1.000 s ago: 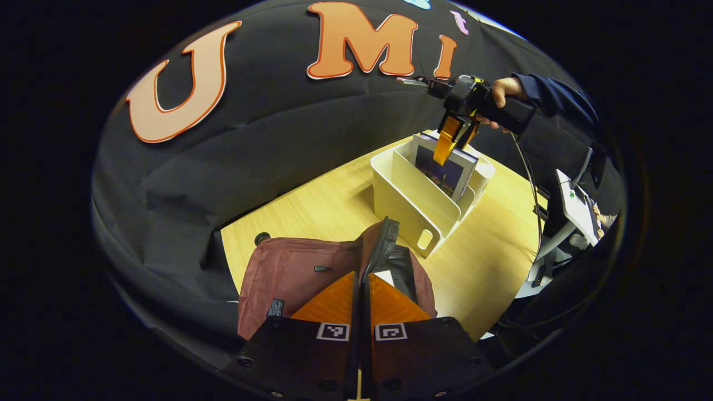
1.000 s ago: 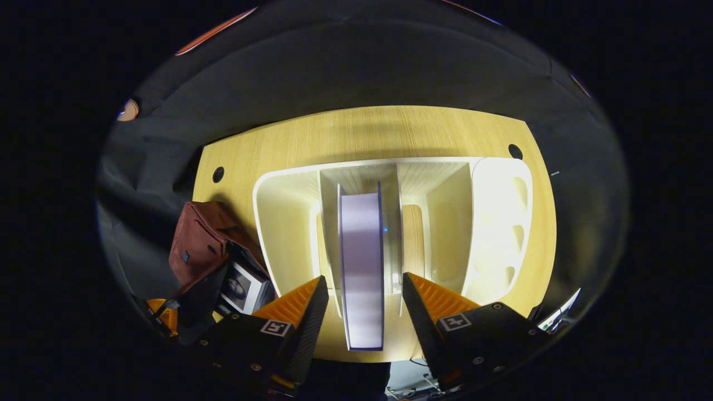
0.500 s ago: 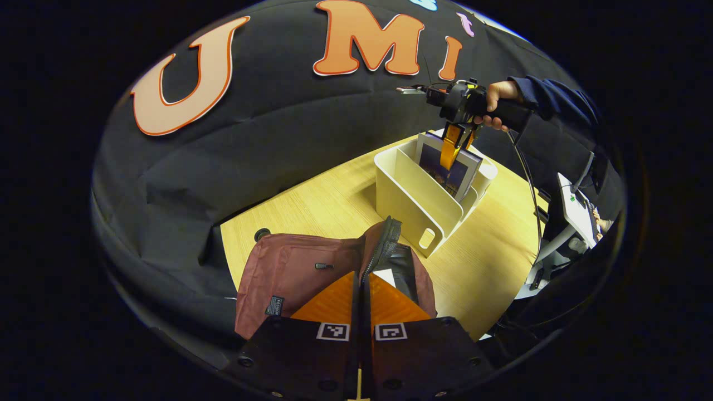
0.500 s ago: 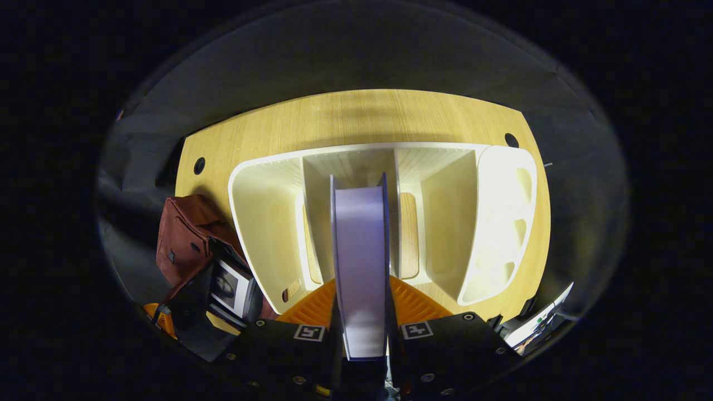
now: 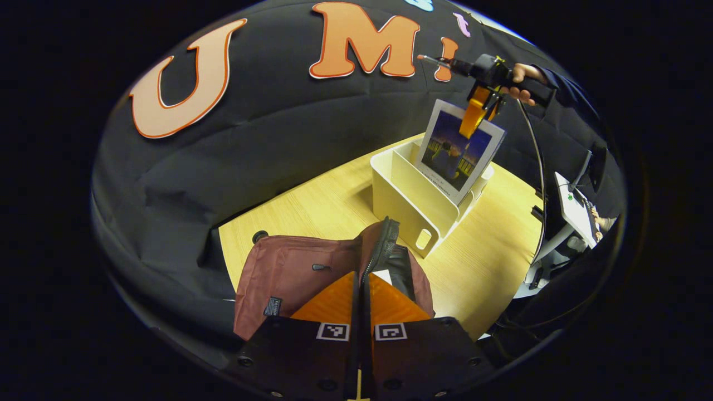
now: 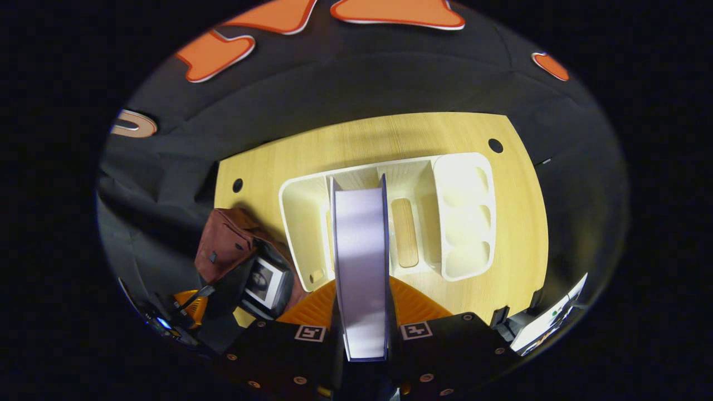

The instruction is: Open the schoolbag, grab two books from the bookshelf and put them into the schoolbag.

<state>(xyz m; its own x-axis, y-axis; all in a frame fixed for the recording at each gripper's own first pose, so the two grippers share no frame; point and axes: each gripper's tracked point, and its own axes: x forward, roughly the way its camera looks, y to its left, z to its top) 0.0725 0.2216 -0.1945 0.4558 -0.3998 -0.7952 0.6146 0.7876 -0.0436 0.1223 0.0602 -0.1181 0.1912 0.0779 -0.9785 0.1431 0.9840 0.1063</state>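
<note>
Above wooden table [image 5: 490, 245], white-bordered book [image 5: 458, 149] hangs tilted

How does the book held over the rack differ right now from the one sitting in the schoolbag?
The held book hangs above the white bookshelf, clamped at its top edge by the right tool; the bagged book rests inside the open maroon schoolbag, with no tool on it. The held book's cover is a dark blue scene; the bagged book's is a greyish picture. Both covers have white borders.
</note>
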